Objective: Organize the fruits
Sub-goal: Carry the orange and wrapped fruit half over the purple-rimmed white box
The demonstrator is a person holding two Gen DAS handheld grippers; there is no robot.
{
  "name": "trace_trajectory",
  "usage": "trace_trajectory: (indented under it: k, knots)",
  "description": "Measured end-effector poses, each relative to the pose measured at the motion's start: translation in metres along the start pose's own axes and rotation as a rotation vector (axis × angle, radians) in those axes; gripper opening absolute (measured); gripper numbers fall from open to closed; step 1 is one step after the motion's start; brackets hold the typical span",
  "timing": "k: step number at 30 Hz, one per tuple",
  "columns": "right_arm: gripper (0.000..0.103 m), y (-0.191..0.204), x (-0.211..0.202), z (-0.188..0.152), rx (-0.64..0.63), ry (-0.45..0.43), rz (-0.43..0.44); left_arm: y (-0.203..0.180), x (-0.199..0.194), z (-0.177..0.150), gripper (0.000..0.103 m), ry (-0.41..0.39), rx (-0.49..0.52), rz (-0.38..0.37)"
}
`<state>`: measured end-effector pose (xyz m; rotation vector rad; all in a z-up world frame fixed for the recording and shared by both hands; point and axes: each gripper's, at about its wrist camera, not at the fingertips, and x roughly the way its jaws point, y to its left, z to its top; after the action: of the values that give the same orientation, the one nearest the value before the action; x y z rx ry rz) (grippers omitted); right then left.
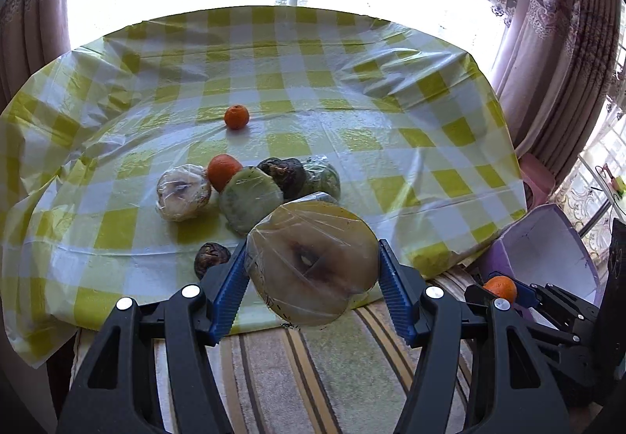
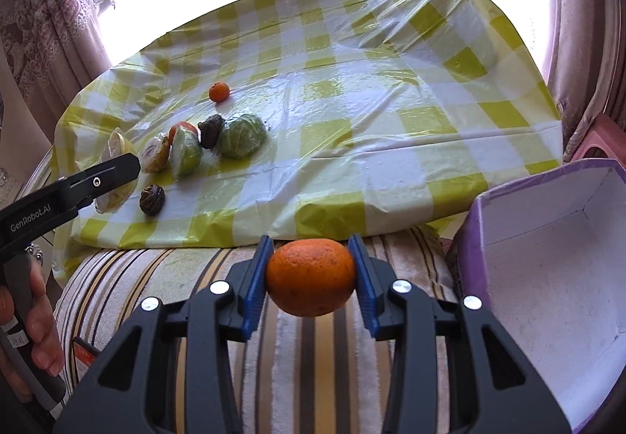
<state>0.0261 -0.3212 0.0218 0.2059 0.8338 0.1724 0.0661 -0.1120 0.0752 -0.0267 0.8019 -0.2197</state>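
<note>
My left gripper (image 1: 313, 269) is shut on a plastic-wrapped yellow fruit half (image 1: 313, 262), held over the table's near edge. My right gripper (image 2: 311, 273) is shut on an orange (image 2: 311, 277), held above the striped cushion, left of the purple box (image 2: 547, 277). On the checked tablecloth (image 1: 352, 101) lie a wrapped pale fruit (image 1: 182, 193), two oranges (image 1: 223, 170) (image 1: 236, 117), two wrapped green fruits (image 1: 250, 199) (image 1: 324, 177) and two dark shrivelled fruits (image 1: 283, 175) (image 1: 211, 258). The right gripper with its orange also shows in the left wrist view (image 1: 500, 287).
The purple box with a white inside stands on the right beside the table, open and empty (image 1: 547, 258). A striped cushion (image 2: 313, 355) lies below both grippers. Curtains and a bright window stand behind the table. A pink stool (image 2: 598, 144) is at the far right.
</note>
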Motion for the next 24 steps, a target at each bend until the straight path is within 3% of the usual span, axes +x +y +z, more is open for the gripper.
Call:
trace_trajectory:
  k: [9, 16, 20, 24]
  knots:
    - [0.04, -0.116, -0.044, -0.012, 0.157, -0.041, -0.149, -0.135, 0.024, -0.01, 0.061, 0.103, 0.198, -0.191]
    - [0.04, -0.204, -0.053, -0.039, 0.266, 0.018, -0.318, -0.244, 0.059, -0.045, 0.061, 0.237, 0.36, -0.334]
    - [0.04, -0.238, -0.049, -0.054, 0.281, 0.067, -0.393, -0.288, 0.075, -0.066, 0.061, 0.283, 0.463, -0.36]
    - [0.04, -0.26, -0.043, -0.065, 0.298, 0.112, -0.435, -0.307, 0.091, -0.082, 0.061, 0.33, 0.527, -0.354]
